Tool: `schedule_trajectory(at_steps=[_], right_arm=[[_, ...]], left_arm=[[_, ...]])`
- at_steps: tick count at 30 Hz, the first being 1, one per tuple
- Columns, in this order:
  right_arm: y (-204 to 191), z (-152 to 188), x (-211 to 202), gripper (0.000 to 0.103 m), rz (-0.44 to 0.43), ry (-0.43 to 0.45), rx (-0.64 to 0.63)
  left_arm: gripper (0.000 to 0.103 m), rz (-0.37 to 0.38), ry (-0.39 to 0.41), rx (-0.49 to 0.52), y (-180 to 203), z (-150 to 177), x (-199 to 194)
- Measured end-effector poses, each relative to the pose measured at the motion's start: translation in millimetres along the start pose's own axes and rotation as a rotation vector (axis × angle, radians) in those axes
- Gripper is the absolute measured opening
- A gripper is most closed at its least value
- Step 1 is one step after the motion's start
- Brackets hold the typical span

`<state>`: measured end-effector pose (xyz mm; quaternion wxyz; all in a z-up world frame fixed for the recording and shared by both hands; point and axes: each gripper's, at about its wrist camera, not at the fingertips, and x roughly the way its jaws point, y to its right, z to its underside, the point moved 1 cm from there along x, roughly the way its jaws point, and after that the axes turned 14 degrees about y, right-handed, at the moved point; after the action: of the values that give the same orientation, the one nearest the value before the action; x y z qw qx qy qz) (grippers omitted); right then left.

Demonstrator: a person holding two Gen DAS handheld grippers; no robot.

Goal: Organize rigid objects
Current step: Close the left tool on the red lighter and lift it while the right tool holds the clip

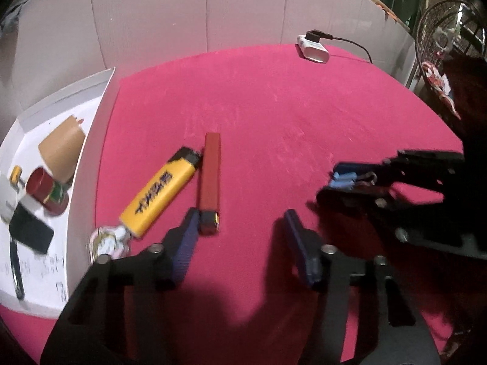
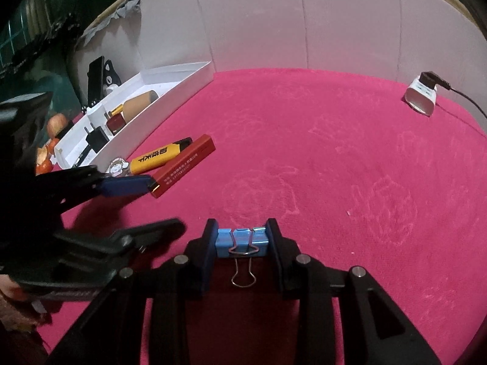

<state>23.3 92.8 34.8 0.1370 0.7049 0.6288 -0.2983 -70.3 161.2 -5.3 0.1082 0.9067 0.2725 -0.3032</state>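
Several items already lie in the white tray (image 1: 100, 97) at the left edge of the tabletop (image 1: 274, 106): a brown paper cup (image 1: 62, 147), a red tin (image 1: 45, 191), a black charger (image 1: 30, 232) and a small battery (image 1: 16, 176). Three loose objects remain on the pink cloth just beside the tray's wall: a yellow lighter (image 1: 158, 194) with a keychain charm (image 1: 108, 241), and a red stick (image 1: 210, 179) touching the lighter's head. The left gripper (image 1: 240, 228) hovers with its fingers spread apart, one pad beside the stick's near end, grasping nothing. The right gripper (image 2: 242, 240) has its fingers clenched on a blue binder clip (image 2: 242, 241), held above the cloth nearer the front edge. Judged from this layout, sorting is partly done; clip, stick and lighter are not yet in the tray. A white power adapter (image 1: 313, 49) sits plugged at the far edge.
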Motion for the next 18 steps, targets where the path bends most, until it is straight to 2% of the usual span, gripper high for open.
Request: schedule_trajectory(at_steps=[1,5,8,12,18], right_arm=[[1,0,0,0.031,-0.002,0.002,0.008],[6,1,-2,0.031,0.001,0.009,0.035],[7,0,-2,0.031,-0.003,0.012,0.050],[8,0,-5,0.031,0.017,0.026,0.059],[11,-3,-16,0.031,0.026,0.076,0.094]], left_arm=[[0.043,-0.001,-0.003,-0.009,-2,-3,3],[0.018,-0.011,0.004,-0.025,-9,-9,11],[0.012,-0.019,0.032,-0.024,-9,-5,6],[0.012,-0.005,0.073,-0.063,-7,-3,-4],[0.012,-0.017,0.168,-0.039,2,-14,-37]])
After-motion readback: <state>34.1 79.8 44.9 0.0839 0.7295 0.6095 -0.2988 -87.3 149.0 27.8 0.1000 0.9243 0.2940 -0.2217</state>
